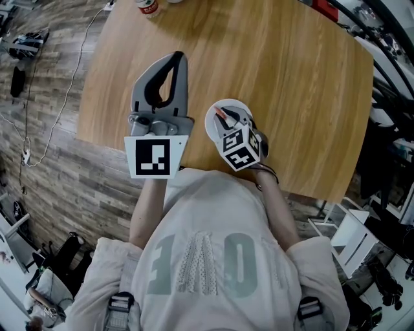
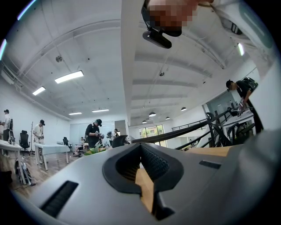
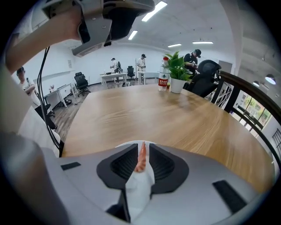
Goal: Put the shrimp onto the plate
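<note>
An orange-red shrimp (image 3: 141, 159) stands between the jaws of my right gripper (image 3: 141, 151), which is shut on it, tail end pointing forward. Directly under it lies the white plate (image 3: 139, 186). In the head view the right gripper (image 1: 228, 118) hovers over the plate (image 1: 212, 121) near the table's front edge, with the shrimp (image 1: 222, 115) showing red at its fingertips. My left gripper (image 1: 177, 59) is to the left of the plate over the wooden table (image 1: 278, 84). In the left gripper view the left gripper (image 2: 140, 147) is shut with nothing in it.
A water bottle (image 1: 149, 6) stands at the table's far edge, beside a potted plant (image 3: 176, 72) in a white pot. The table's front edge (image 1: 103, 139) runs just before my body. Desks, chairs and several people fill the room behind.
</note>
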